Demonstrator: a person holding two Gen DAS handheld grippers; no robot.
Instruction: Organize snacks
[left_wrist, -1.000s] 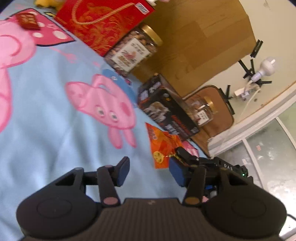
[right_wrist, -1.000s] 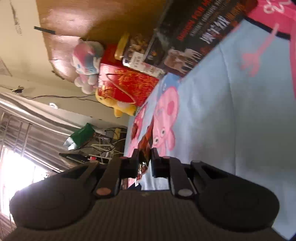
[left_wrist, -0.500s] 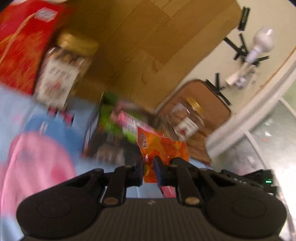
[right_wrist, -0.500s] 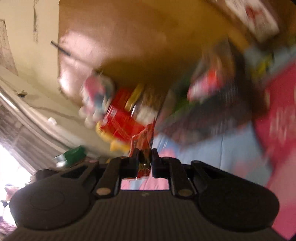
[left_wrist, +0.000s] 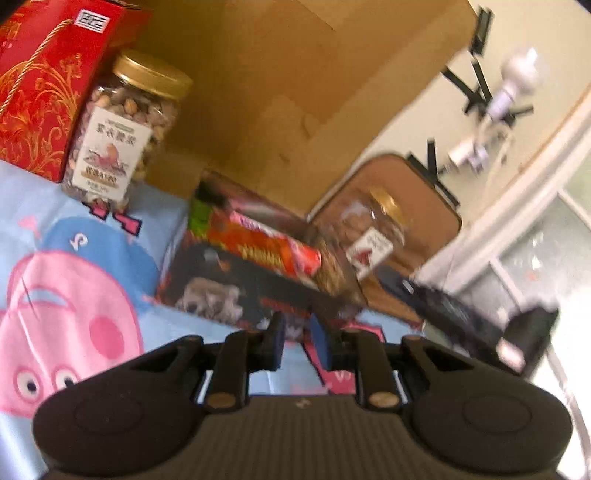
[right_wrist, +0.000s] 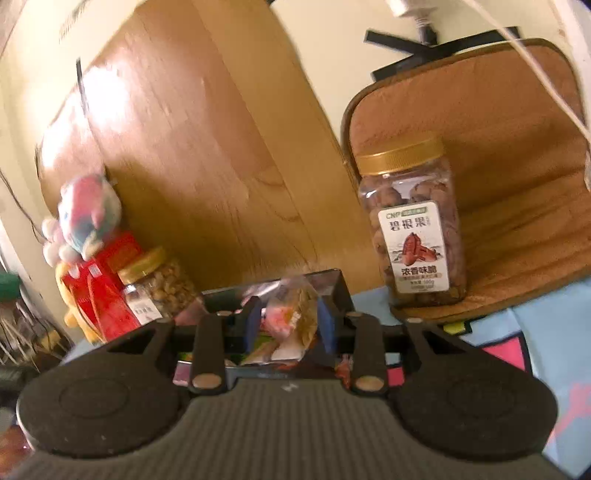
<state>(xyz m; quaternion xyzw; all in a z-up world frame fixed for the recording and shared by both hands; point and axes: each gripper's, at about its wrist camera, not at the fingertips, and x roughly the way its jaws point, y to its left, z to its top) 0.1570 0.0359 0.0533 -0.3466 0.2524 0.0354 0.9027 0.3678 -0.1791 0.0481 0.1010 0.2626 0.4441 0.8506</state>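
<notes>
A black snack box (left_wrist: 236, 288) lies open on the blue cartoon bedspread, with several snack packets (left_wrist: 266, 247) inside. My left gripper (left_wrist: 295, 341) is slightly open and empty, just in front of the box. My right gripper (right_wrist: 290, 325) is open right above the same box (right_wrist: 340, 284), and a clear snack packet (right_wrist: 291, 317) sits loose between its fingers. A gold-lidded nut jar (left_wrist: 122, 133) stands left of the box, and a pecan jar (right_wrist: 410, 225) stands to the right on a brown cushion.
A red gift box (left_wrist: 40, 85) stands at the far left against the wooden headboard (left_wrist: 280, 81). A plush toy (right_wrist: 85, 218) sits on the red box. The brown cushion (right_wrist: 517, 166) leans on the wall. The pecan jar (left_wrist: 373, 236) also shows in the left wrist view.
My left gripper let go of the orange packet and now holds nothing. My right gripper swung over the box and opened; the packet it gripped now lies loose between its fingers.
</notes>
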